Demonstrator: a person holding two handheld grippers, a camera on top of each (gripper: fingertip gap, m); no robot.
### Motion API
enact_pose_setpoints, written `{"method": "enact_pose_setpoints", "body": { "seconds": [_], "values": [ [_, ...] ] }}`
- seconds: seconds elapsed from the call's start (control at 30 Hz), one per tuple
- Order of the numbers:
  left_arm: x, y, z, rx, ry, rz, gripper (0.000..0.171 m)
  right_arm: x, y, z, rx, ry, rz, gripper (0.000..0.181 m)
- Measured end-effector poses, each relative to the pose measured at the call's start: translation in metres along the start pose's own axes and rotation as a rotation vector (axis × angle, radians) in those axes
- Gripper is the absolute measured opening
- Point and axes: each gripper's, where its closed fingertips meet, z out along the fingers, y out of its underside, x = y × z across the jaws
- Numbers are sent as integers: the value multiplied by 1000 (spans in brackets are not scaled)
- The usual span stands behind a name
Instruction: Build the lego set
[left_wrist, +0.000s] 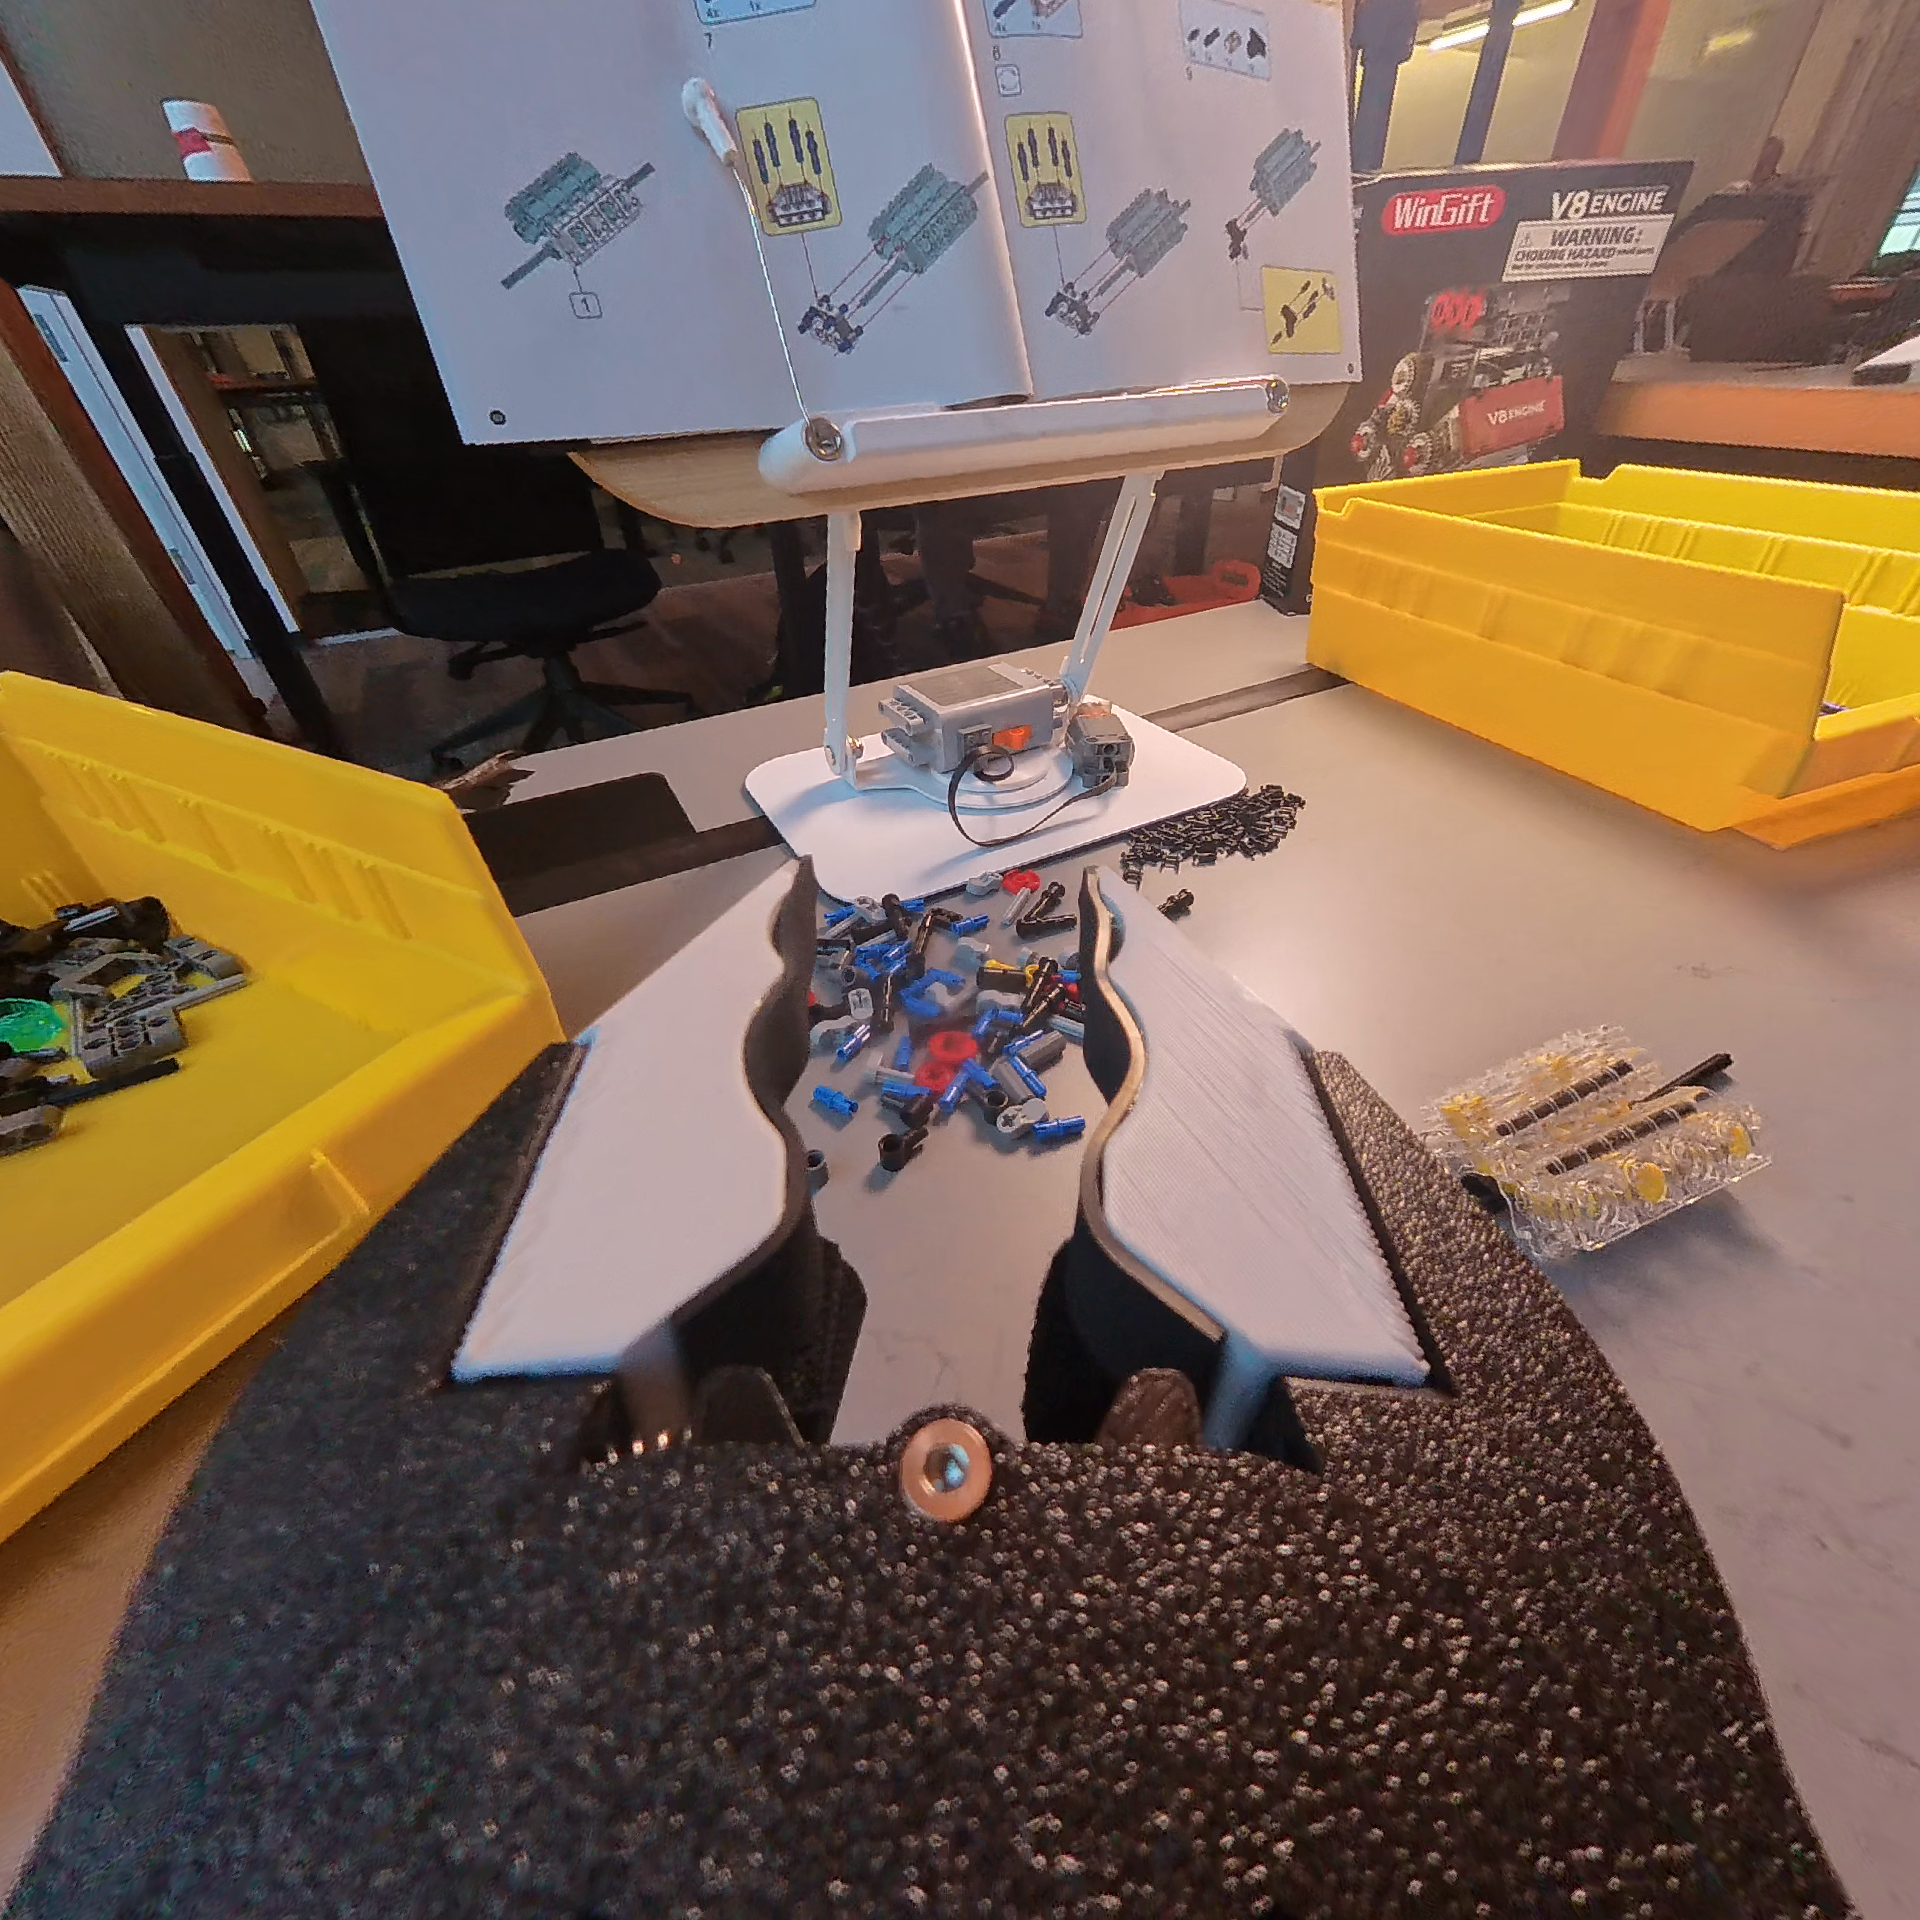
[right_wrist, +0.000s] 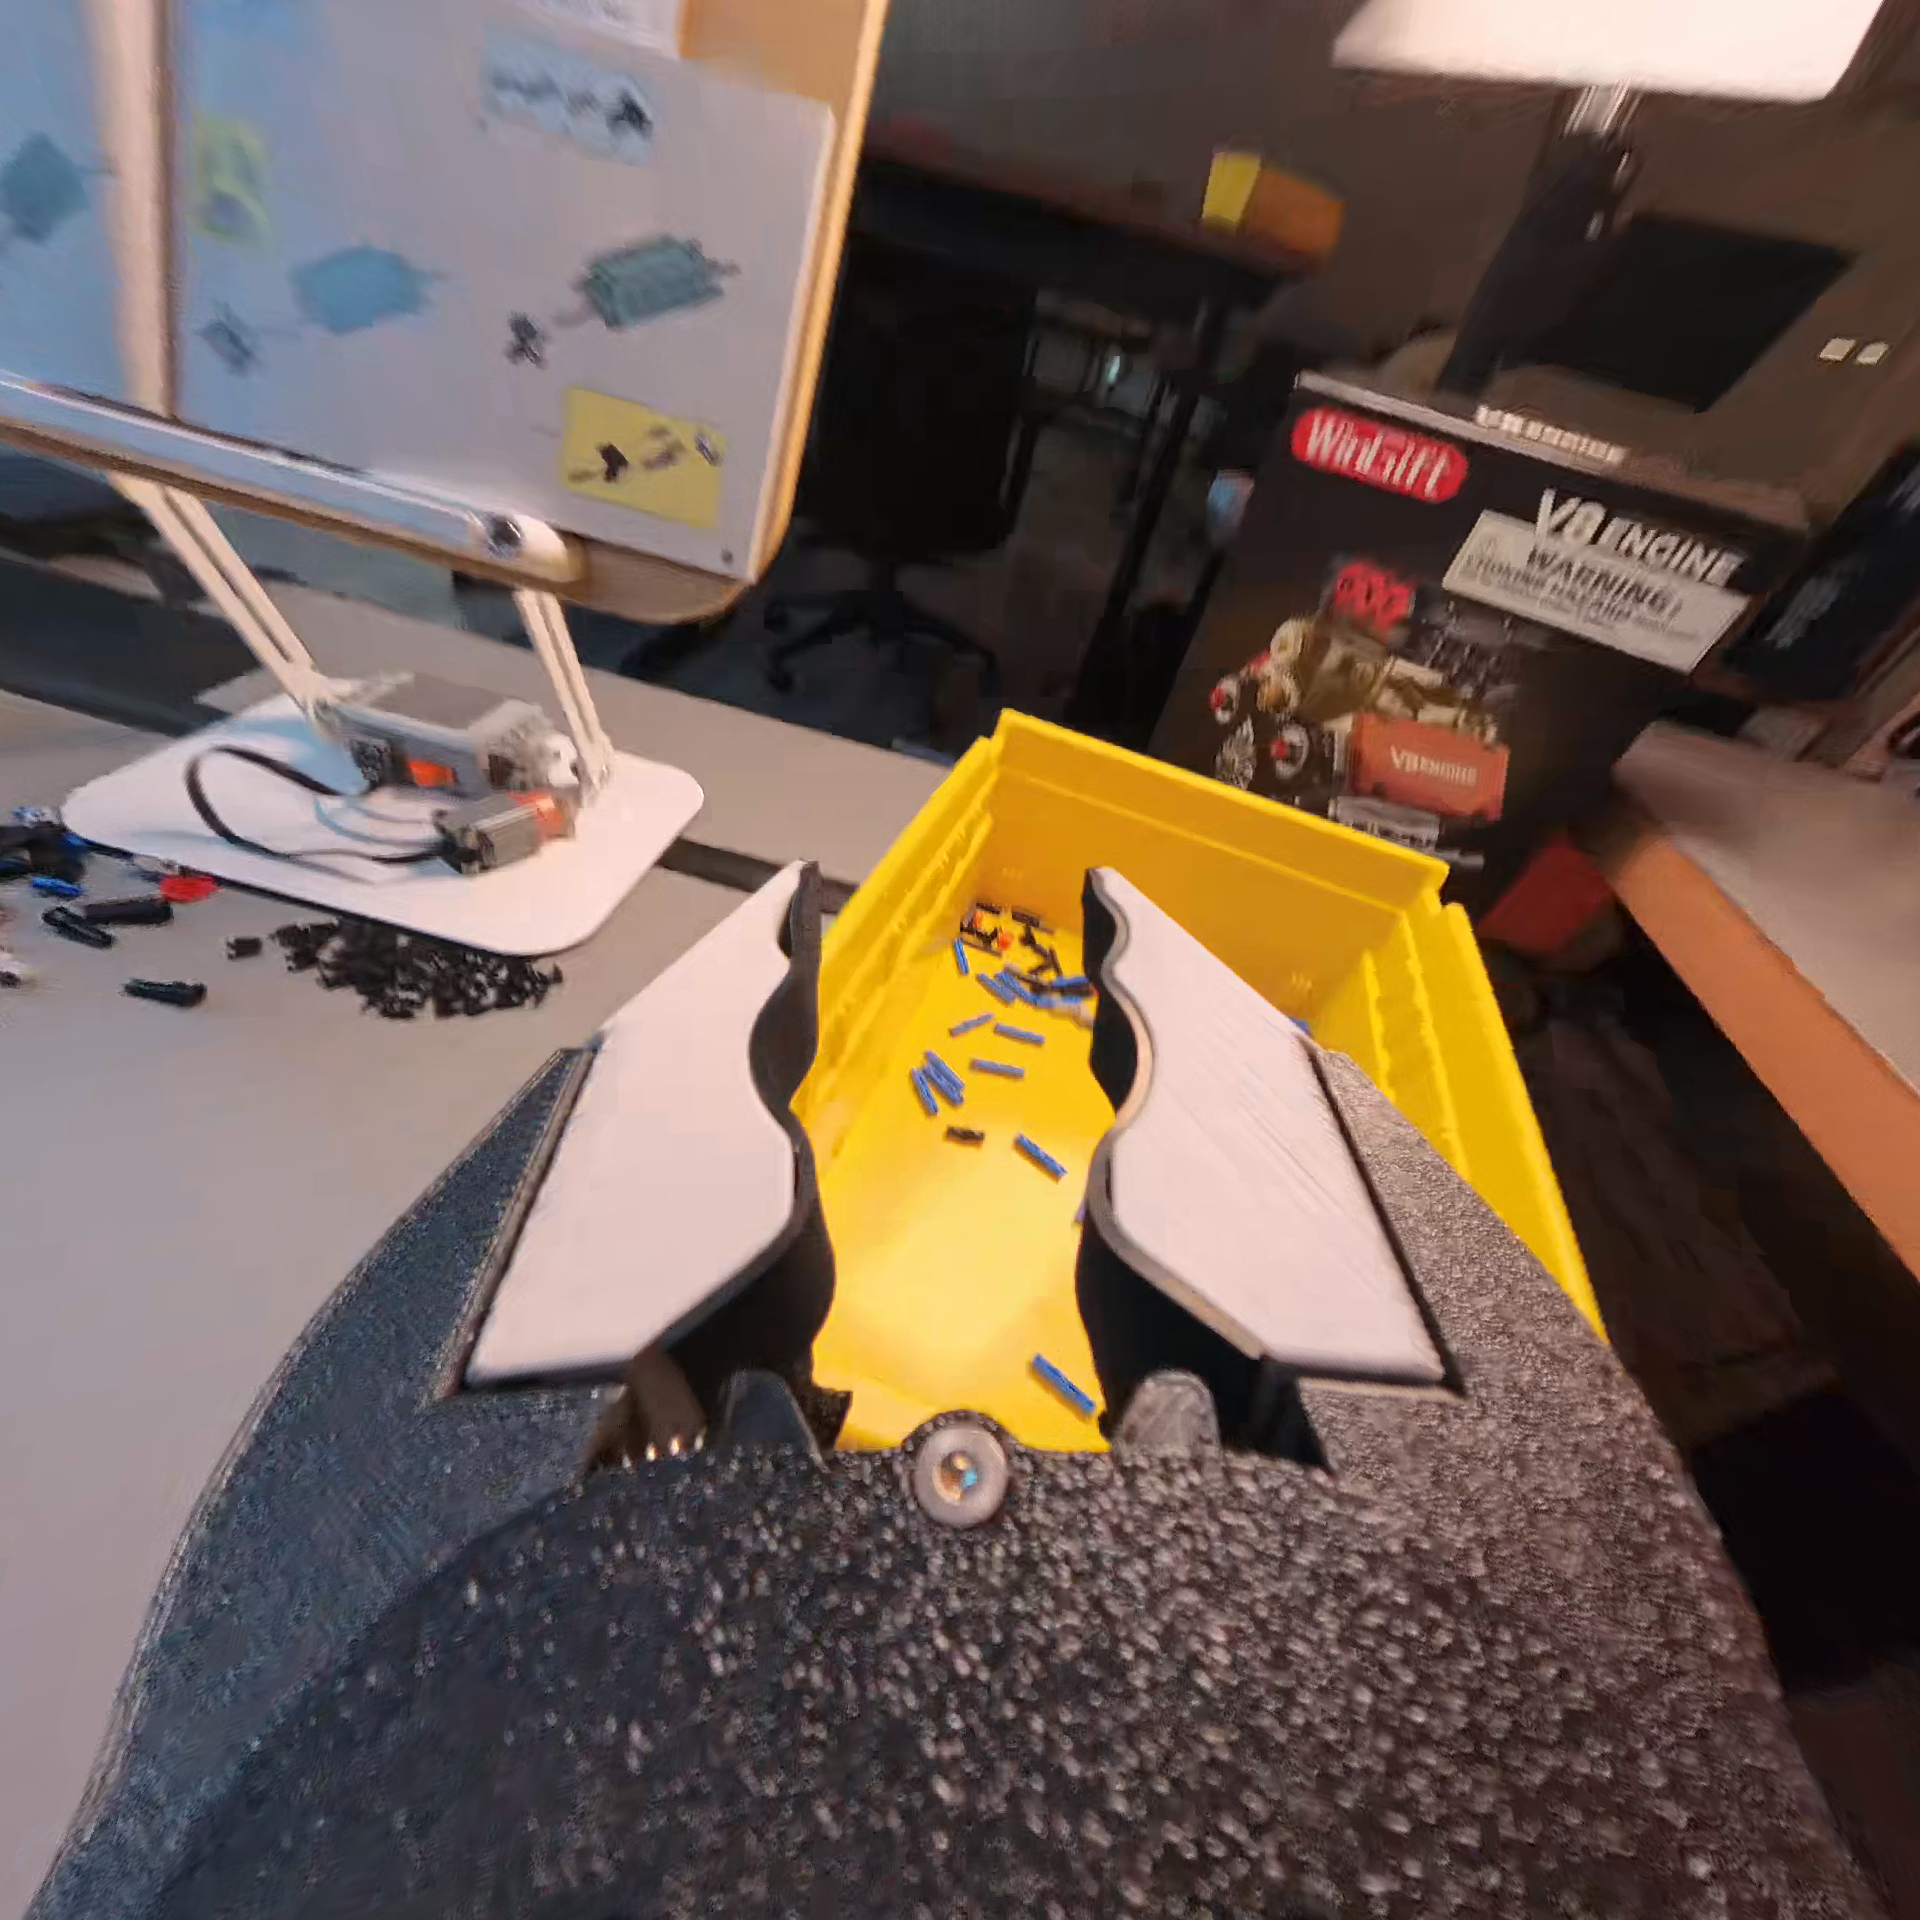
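Grey tabletop (left_wrist: 1558, 935) carries everything I can see, and the layout reads as a sorting station. Largest on it are the yellow bins: one at my left (left_wrist: 260, 1039) with grey and black beams in a loose heap, another on the far right (left_wrist: 1558, 644), which I judge is the one my right tool hangs over. Between them stands a white book stand (left_wrist: 997, 821), tilting an open instruction booklet (left_wrist: 831, 208) toward me, presumably so the pages stay readable while both hands are busy. A black product box (left_wrist: 1507, 312) stands upright behind the right bin. On the stand's base sit a grey battery box (left_wrist: 966, 712) and a small motor (left_wrist: 1099, 743), kept clear of the loose parts.

My left gripper (left_wrist: 940, 904) hovers over a mixed pile of small pins and connectors (left_wrist: 945, 1029), its jaws spread wide with nothing between them. A clear, yellow-studded assembly (left_wrist: 1600, 1153) lies off to its right, near but apart. A heap of black pins (left_wrist: 1216, 831) sits just beside the stand's base.

My right gripper (right_wrist: 945, 904) is likewise wide apart and empty, poised above the right bin's floor (right_wrist: 935, 1247), where blue pins (right_wrist: 997, 1070) lie scattered with a few black ones at the far end. That view is blurred.
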Motion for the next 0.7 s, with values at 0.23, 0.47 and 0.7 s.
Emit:
{"method": "enact_pose_setpoints", "body": {
  "seconds": [0.23, 0.47, 0.7],
  "values": [
    [1, 2, 1, -10, 7, -6, 49, 58, 47, 62, -441, -101, -131, 39],
    [-3, 7, 2, -29, -4, -13, 47, 81, 105, 123, -678, -146, -65, 0],
    [-3, 11, 5, -46, -3, -13, 46, 94, 153, 145, -823, -140, 53, 7]
  ]
}}
